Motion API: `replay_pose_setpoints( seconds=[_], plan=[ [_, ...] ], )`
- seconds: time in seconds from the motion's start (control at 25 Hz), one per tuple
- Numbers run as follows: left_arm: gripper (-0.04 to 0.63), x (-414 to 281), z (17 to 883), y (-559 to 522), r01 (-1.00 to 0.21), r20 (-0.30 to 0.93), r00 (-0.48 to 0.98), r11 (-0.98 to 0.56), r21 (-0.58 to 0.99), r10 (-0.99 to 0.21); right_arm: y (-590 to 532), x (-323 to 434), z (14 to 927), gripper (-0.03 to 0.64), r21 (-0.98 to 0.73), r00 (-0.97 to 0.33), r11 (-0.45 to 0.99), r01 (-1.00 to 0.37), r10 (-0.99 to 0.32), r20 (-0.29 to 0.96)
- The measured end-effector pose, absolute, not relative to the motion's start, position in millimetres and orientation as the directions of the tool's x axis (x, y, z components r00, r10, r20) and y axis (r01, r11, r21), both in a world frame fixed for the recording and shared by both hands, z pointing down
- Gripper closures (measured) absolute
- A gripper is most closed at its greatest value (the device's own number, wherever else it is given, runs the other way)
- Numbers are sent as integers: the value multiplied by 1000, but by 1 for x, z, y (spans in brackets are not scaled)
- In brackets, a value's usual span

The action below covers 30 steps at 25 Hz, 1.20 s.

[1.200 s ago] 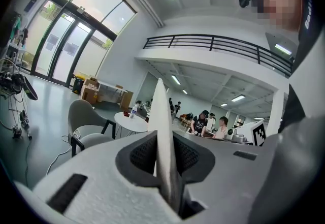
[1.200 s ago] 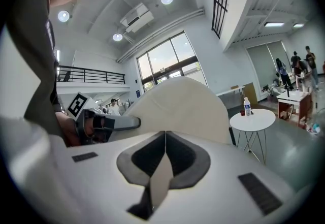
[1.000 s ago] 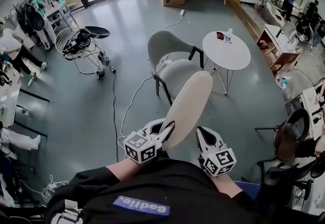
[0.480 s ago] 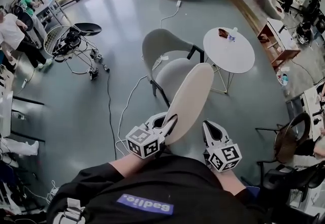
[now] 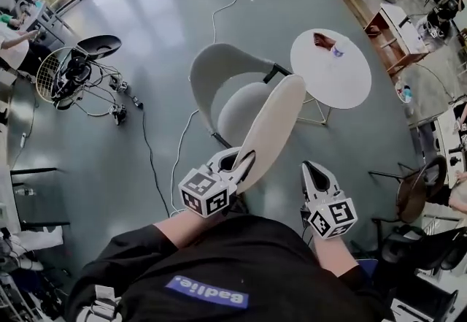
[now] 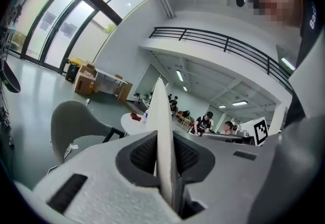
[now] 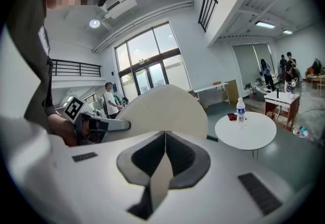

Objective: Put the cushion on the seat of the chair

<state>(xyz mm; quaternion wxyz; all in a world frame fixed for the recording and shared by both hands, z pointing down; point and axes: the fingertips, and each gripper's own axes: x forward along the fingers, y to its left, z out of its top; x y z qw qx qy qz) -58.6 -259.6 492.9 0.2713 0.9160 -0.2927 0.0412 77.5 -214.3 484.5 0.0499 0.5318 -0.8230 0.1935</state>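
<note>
Grippers, two: left gripper clamped on the near edge of one thin, oval, cream cushion, held in the air; right gripper at 3 o'clock, jaws together, empty. One grey shell chair at 12 o'clock; open smooth floor at 9; one round white table at 2.

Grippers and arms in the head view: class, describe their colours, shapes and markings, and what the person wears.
The left gripper and right gripper are pale grey tapered shells with dark grey textured pads. Each carries a white cube with black square markers. The person wears a black top with a blue label.
</note>
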Motion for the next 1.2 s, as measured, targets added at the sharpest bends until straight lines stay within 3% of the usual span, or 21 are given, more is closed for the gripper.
replay_pose_setpoints(
  seconds=[0.56,1.2],
  plan=[
    [540,-31,571,-352,-611,409,791,-592,525,-454,-291,94,523,588,-384,-509,384,-840,-803,310],
    [540,0,694,-420,-640,557,759,-545,541,-338,-330,97,593,588,-406,-599,455,-793,-703,382]
  ],
)
